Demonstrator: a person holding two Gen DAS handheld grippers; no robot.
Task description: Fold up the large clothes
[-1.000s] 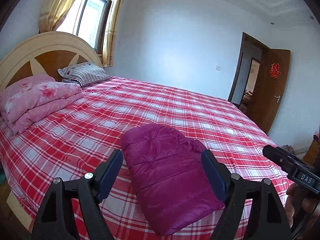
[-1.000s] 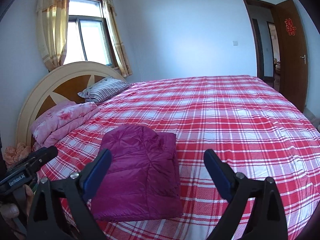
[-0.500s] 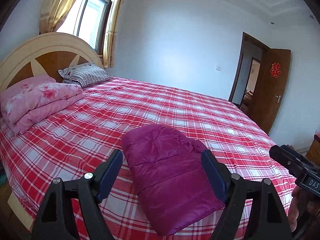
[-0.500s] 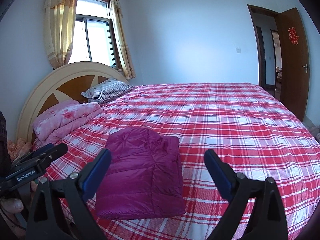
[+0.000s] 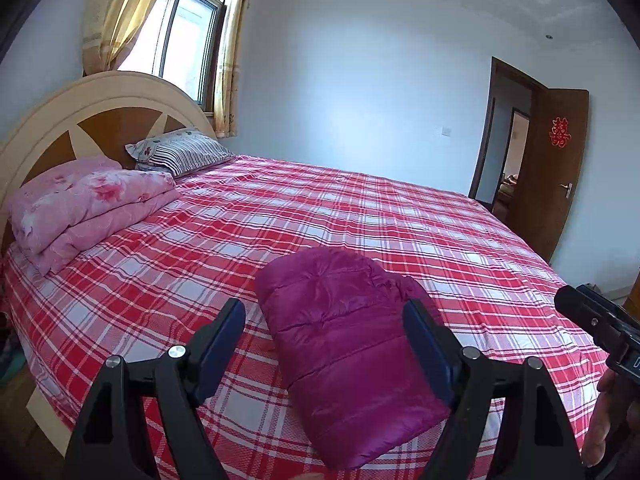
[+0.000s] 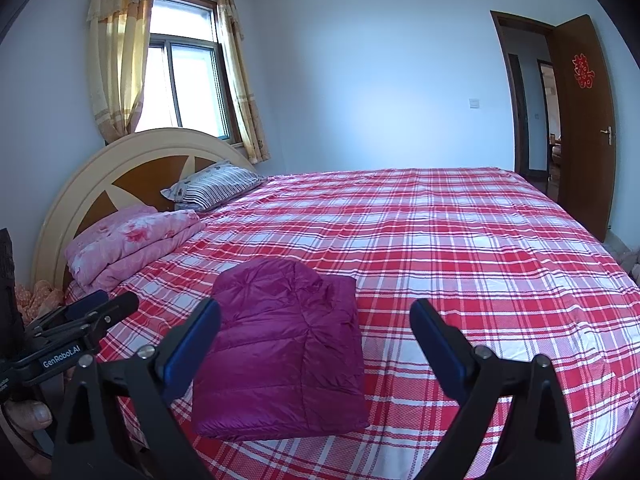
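A magenta quilted down jacket [image 5: 344,344] lies folded into a compact rectangle on the red plaid bed [image 5: 360,216], near its front edge. It also shows in the right wrist view [image 6: 280,344]. My left gripper [image 5: 324,320] is open and empty, held above and short of the jacket. My right gripper [image 6: 316,324] is open and empty, held back from the bed with the jacket under its left finger. The left gripper shows from the side in the right wrist view [image 6: 80,320]; the right gripper body shows in the left wrist view [image 5: 600,328].
A folded pink floral quilt [image 5: 88,208] and a striped pillow [image 5: 180,154] lie by the rounded headboard [image 5: 60,120]. A curtained window [image 6: 188,88] is behind it. An open brown door [image 6: 584,120] stands at the right.
Both grippers have drawn back and tilted up a little, so more of the room shows. The jacket has not moved. Both jaws stay open.
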